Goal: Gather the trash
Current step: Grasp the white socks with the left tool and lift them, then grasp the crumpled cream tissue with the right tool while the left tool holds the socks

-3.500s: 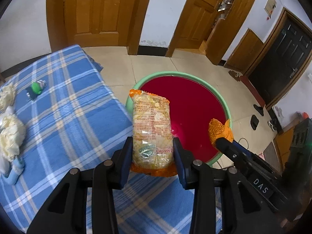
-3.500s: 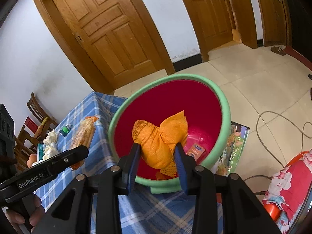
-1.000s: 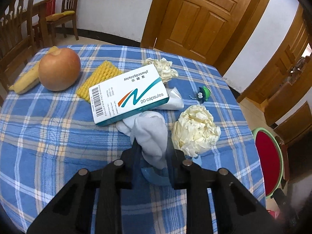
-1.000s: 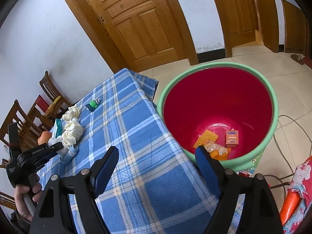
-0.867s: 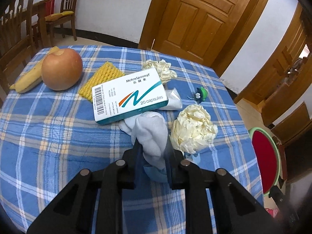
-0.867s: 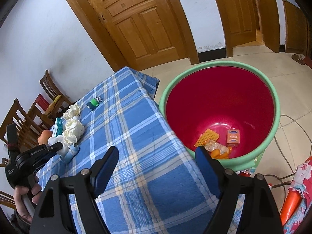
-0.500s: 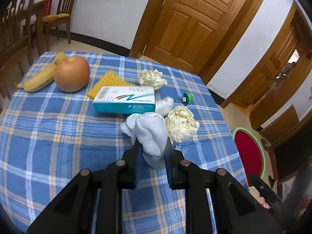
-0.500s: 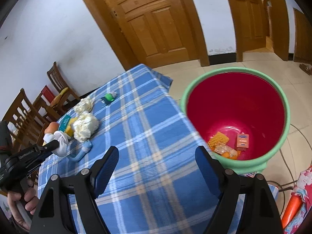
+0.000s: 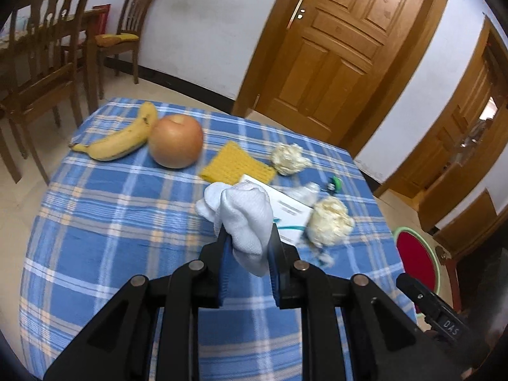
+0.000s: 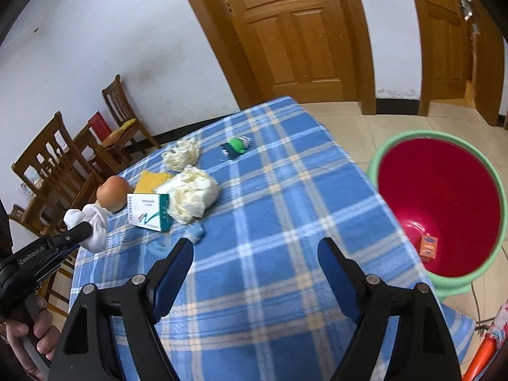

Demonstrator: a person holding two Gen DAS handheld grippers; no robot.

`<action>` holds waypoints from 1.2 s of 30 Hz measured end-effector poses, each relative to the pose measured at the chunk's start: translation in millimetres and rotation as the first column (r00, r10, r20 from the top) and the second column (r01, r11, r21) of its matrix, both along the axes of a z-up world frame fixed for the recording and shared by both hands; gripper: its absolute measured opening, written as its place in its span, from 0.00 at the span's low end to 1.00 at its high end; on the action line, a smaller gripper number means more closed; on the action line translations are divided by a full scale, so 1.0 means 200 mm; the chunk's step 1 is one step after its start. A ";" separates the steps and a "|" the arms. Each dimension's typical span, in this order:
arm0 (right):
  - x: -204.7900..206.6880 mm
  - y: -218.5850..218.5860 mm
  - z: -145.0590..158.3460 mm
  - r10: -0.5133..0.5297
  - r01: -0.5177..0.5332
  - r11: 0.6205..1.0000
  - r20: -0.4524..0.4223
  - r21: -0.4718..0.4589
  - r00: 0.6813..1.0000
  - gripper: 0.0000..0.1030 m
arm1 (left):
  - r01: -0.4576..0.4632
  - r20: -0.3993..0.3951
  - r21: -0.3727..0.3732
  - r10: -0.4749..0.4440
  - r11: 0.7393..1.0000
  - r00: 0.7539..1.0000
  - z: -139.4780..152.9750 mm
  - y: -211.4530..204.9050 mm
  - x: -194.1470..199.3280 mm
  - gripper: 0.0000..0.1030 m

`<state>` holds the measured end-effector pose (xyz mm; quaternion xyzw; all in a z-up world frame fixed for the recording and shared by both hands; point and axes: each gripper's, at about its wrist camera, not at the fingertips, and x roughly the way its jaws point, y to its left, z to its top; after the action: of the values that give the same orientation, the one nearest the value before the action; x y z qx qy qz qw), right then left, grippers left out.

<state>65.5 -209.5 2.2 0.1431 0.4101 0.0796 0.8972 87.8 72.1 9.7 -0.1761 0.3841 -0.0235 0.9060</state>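
Note:
My left gripper [image 9: 247,238] is shut on a white sock [image 9: 244,219] and holds it above the blue checked table [image 9: 111,222]; it also shows in the right wrist view [image 10: 92,225]. My right gripper [image 10: 254,250] is open and empty over the table. The red bin with a green rim [image 10: 444,209] stands on the floor to the right of the table, with an orange box [image 10: 428,246] inside. On the table lie a medicine box [image 10: 147,211], two crumpled paper wads [image 10: 193,197] [image 10: 181,155] and a small blue scrap [image 10: 195,233].
A banana [image 9: 123,136], an apple [image 9: 176,141], a yellow wafer-like piece [image 9: 236,166] and a small green toy [image 10: 236,146] lie on the table. Wooden chairs [image 9: 38,73] stand beyond the table's far left. Wooden doors [image 9: 333,47] line the wall.
My left gripper has lifted the white sock off the table and drawn back from the box and wads. My right gripper has swung left, away from the bin, toward the trash on the table.

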 end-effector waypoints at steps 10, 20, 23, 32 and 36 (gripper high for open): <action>0.20 0.22 -0.01 0.080 -0.080 0.996 -0.017 -0.031 0.997 0.80 | -0.051 -0.018 0.040 0.052 0.998 0.998 -0.09 0.06 0.06 0.20; 0.39 0.36 -0.13 0.110 -0.111 0.994 -0.067 -0.010 0.992 0.66 | -0.065 -0.030 0.023 0.066 0.998 0.997 -0.15 0.10 0.10 0.20; 0.42 0.38 -0.17 0.132 -0.131 0.991 -0.094 0.010 0.987 0.49 | -0.060 -0.033 0.017 0.061 0.998 0.998 -0.16 0.09 0.11 0.20; 0.37 0.39 -0.17 0.160 -0.158 0.987 -0.080 0.034 0.984 0.20 | -0.038 -0.030 0.014 0.039 0.999 0.999 -0.15 0.05 0.09 0.20; 0.31 0.35 -0.12 0.150 -0.148 0.988 -0.043 0.047 0.988 0.14 | -0.022 -0.023 0.016 0.022 1.000 0.999 -0.12 0.03 0.07 0.20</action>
<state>127.8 -139.2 -22.4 0.1335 0.4384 0.1518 0.8757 101.0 77.3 -14.1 -0.1735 0.3928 -0.0084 0.9031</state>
